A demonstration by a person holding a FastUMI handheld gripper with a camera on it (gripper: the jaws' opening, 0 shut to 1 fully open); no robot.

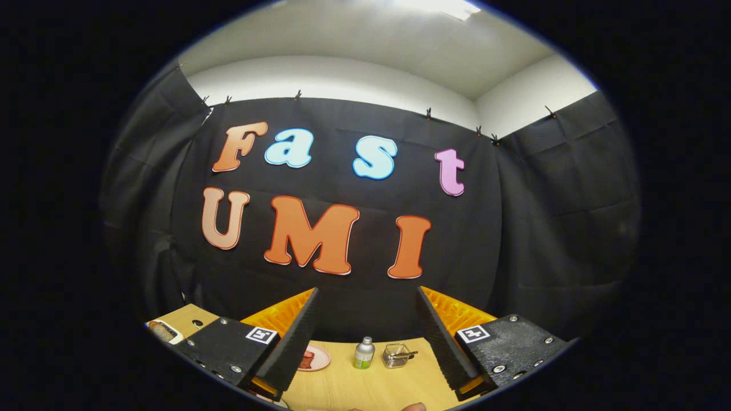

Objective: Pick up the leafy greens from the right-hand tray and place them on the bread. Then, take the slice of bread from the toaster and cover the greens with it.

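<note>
Tongs (365,319), nearest item: two ridged fingers (297,337) spread wide apart, nothing held between them, raised above the surface and aimed at the booth's cloth wall; each finger mount carries a small square marker. Wooden surface (365,388): light-toned, seen low between and below the fingers, running back to the foot of the black cloth. Tray (165,331): white, at the far left beyond the left finger mount, with a brown, bread-like item on it that is too small and cut off to identify with certainty. Pink plate (320,358): just beside the inner edge of the left finger, partly hidden by it, holding a reddish-brown piece of food. Clear container (397,355): small, glass-like, between the fingers and nearer the right one, with a dark utensil or similar object resting in it. Small bottle (364,354): green body with a pale cap, upright, between the plate and the clear container, close beside the latter. Fingertip (414,407): part of a person's hand, at the bottom edge below the surface. Leafy greens, toaster: location cannot be told.
</note>
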